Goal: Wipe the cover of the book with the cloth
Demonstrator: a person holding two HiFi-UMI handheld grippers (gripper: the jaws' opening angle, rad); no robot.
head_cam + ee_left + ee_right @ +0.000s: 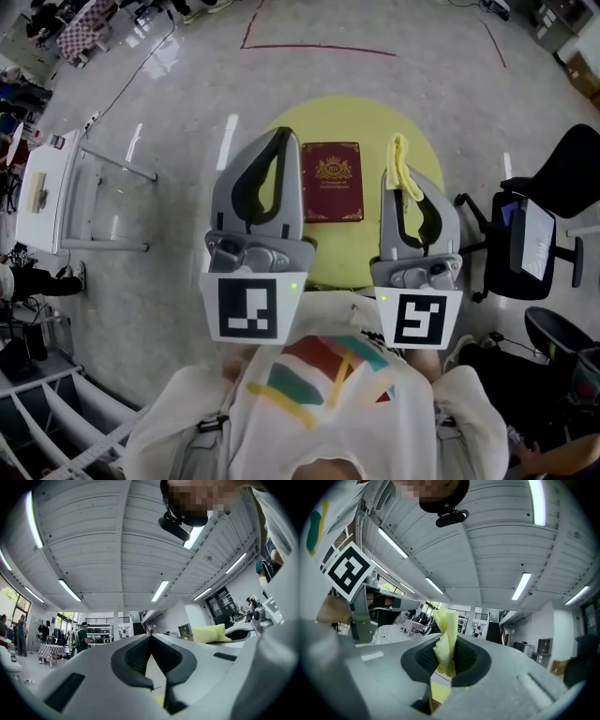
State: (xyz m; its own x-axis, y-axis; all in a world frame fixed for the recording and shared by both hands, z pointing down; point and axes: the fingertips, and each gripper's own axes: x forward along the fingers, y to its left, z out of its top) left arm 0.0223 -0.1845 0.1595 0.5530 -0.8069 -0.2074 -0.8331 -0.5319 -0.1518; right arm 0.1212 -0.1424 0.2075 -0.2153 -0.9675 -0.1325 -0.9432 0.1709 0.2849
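A dark red book point(333, 181) with a gold crest lies flat on the round yellow table point(361, 117). Both grippers are raised high toward the head camera, above the table's near side. My left gripper point(280, 139) hovers left of the book, its jaws shut with nothing between them point(150, 637). To the right of the book, my right gripper point(405, 184) is shut on a yellow cloth point(402, 161). In the right gripper view the cloth point(446, 639) sticks up from between the closed jaws. The left gripper view catches the cloth point(207, 633) at the right.
A black office chair point(553, 216) stands right of the table. A white desk point(42, 187) with metal legs stands at the left. Red tape lines point(319, 47) mark the floor beyond the table. People stand far off in the hall.
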